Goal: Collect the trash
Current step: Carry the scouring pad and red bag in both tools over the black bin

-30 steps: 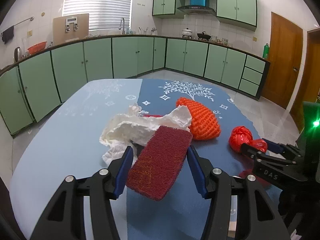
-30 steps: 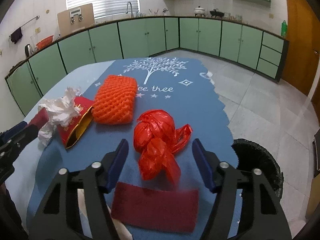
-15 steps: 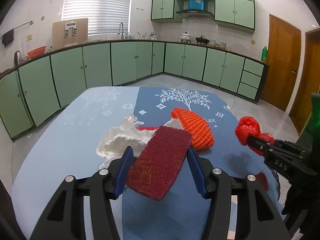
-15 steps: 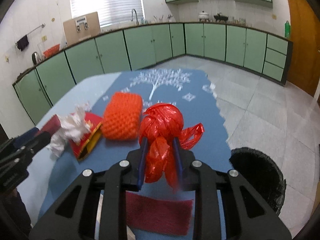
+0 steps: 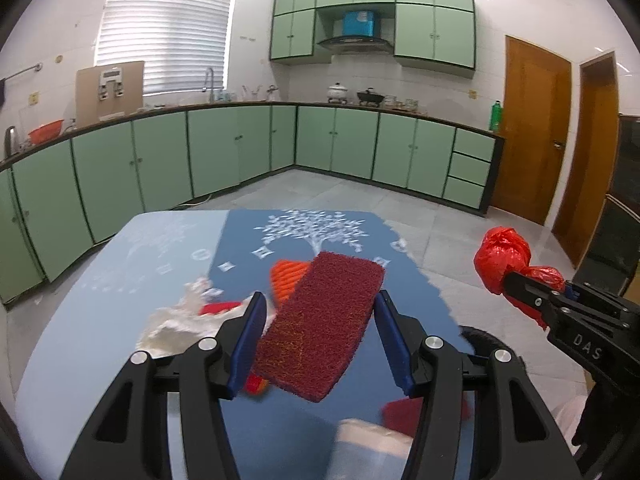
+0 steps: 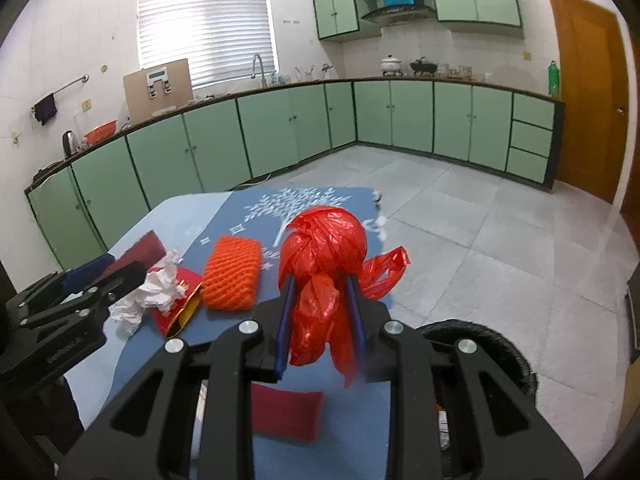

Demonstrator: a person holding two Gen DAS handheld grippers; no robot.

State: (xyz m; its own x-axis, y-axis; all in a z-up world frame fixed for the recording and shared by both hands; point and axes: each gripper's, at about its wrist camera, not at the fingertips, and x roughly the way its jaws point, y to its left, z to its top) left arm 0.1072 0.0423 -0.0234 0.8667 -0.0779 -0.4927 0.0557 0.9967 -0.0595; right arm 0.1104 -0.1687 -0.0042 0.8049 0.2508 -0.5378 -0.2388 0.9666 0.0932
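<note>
My left gripper (image 5: 318, 320) is shut on a dark red scouring pad (image 5: 320, 324) and holds it above the blue table (image 5: 100, 320). My right gripper (image 6: 320, 300) is shut on a knotted red plastic bag (image 6: 324, 248), lifted off the table; bag and gripper also show in the left wrist view (image 5: 502, 258). On the table lie an orange foam net (image 6: 232, 272), crumpled white tissue (image 6: 148, 296) and a red packet (image 6: 180, 308). A black trash bin (image 6: 496, 344) stands on the floor at the table's right edge.
A second dark red pad (image 6: 286, 416) lies on the table near the front edge. Green cabinets (image 6: 400, 120) line the far walls, and tiled floor (image 6: 500, 232) is open to the right. A wooden door (image 5: 536, 132) is at far right.
Both grippers have risen with their loads. The right gripper shut on the red bag and lifted it off the table toward the bin side.
</note>
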